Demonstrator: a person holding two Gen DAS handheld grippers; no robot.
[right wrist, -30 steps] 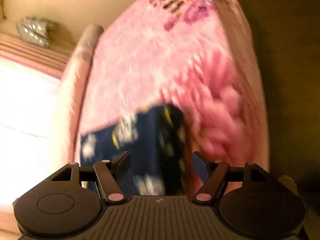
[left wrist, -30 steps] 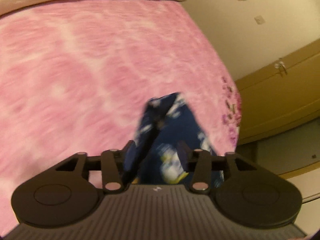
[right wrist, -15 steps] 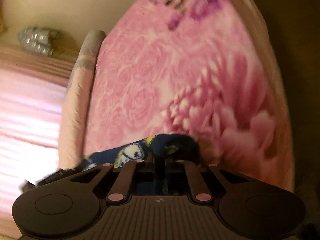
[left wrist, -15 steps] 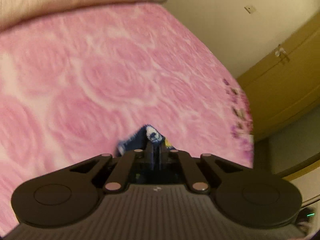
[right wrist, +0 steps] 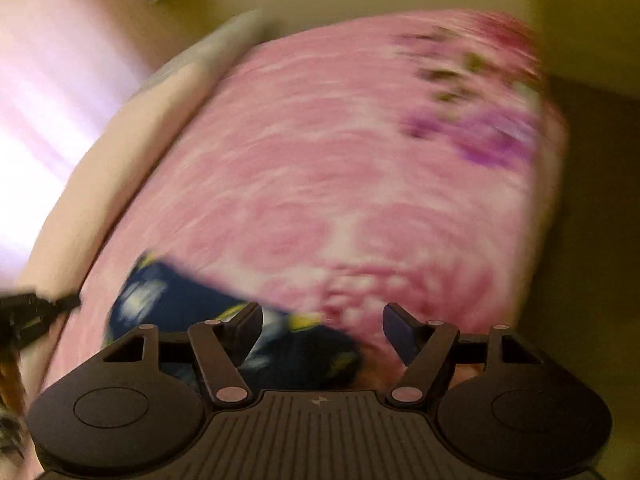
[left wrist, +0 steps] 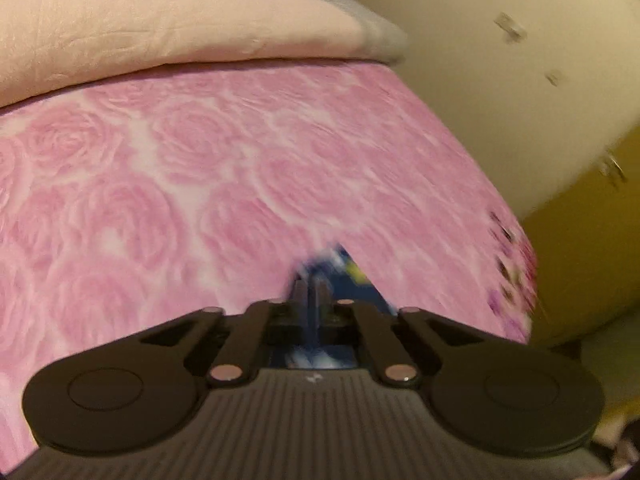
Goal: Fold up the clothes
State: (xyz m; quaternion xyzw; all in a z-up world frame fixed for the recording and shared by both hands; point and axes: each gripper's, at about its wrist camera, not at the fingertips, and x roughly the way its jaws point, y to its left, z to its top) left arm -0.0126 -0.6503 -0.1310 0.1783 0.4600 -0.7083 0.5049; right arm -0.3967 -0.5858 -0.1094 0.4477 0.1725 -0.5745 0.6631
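A dark blue garment [left wrist: 342, 270] with white and yellow prints lies on the pink rose-patterned bed cover [left wrist: 200, 184]. My left gripper [left wrist: 309, 294] is shut on a corner of this cloth, which pokes out past the closed fingers. In the right wrist view the same blue garment [right wrist: 180, 300] lies low and left on the bed cover [right wrist: 360, 200]. My right gripper [right wrist: 322, 322] hangs over it with its jaws opening; nothing is pinched between the fingers, and the cloth lies under the left finger [right wrist: 244, 326]. The other gripper's dark tip [right wrist: 36, 308] shows at the left edge.
A pale pink pillow [left wrist: 160, 20] lies along the far side of the bed. A cream wall [left wrist: 500, 100] and a yellow-brown cabinet [left wrist: 592, 248] stand to the right. The bed's edge, printed with purple flowers [right wrist: 492, 140], drops off to a dark floor.
Both grippers closed on the blue garment half a second ago. The left stays shut on it and has lifted; the right has spread its fingers, rolled, and let the cloth go.
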